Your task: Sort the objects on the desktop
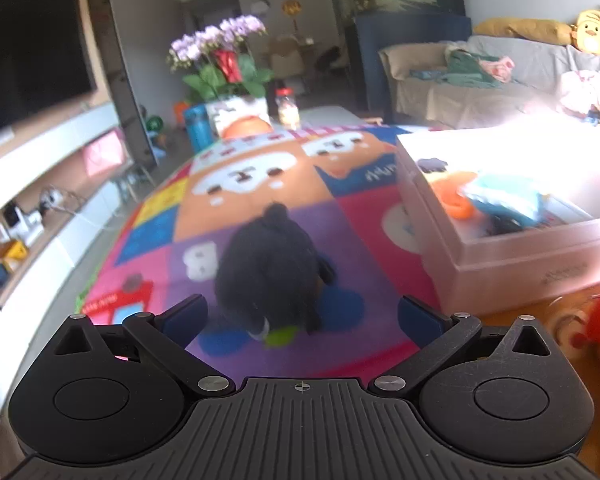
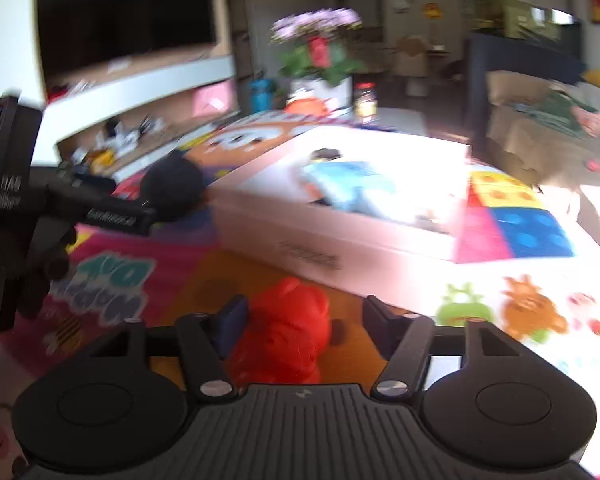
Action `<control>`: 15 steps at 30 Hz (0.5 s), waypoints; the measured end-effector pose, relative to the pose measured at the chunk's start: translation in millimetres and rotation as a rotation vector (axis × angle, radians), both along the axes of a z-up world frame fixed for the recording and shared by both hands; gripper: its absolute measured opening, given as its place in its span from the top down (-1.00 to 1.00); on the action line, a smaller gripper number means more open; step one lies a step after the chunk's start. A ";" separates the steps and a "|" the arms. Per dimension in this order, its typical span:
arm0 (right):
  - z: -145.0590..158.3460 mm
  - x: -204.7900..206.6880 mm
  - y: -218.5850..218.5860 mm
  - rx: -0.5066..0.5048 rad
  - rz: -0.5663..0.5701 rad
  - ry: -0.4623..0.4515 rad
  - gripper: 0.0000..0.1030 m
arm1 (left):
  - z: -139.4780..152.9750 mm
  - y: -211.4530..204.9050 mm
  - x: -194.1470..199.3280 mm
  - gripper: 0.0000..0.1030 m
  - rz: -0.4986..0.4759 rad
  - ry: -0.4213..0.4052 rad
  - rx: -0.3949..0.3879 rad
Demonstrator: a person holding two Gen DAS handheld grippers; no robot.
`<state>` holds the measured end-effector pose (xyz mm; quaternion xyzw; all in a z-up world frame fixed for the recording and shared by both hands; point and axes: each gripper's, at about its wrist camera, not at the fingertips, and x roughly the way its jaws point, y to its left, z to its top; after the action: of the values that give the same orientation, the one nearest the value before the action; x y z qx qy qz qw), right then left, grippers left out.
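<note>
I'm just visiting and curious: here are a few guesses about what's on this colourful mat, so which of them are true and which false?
1. The black plush toy lies on the mat, ahead of the left gripper. True.
2. The red plush toy is inside the white box. False: it lies on the mat in front of the box, between the right gripper's fingers.
3. The white box holds nothing. False: a light blue item and other things lie in it.
4. Both grippers' jaws stand apart. True.

Blurred fisheye views; sunlight glare whitens the box (image 1: 500, 272).
</note>
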<state>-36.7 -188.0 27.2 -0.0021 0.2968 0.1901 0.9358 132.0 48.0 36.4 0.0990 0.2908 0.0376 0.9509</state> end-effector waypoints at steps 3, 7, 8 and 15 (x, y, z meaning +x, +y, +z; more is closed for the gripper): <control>-5.8 -10.7 -20.4 0.060 -0.058 -0.014 -0.57 | -0.8 5.4 16.1 -1.00 0.039 -0.010 0.006; -16.2 -15.6 -30.6 0.106 -0.122 -0.021 -0.89 | -2.2 12.2 41.2 -1.00 0.081 -0.002 -0.012; -17.2 -13.4 -32.0 0.107 -0.132 -0.015 -0.93 | -3.2 13.0 46.1 -1.00 0.090 0.005 -0.014; -16.9 -5.3 -44.8 0.152 -0.131 0.036 -1.00 | -3.7 15.6 42.5 -0.37 0.083 0.023 -0.001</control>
<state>-42.0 -232.8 10.3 0.0920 0.2979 0.1504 0.9382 174.5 63.6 32.7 0.0866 0.3055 0.0757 0.9452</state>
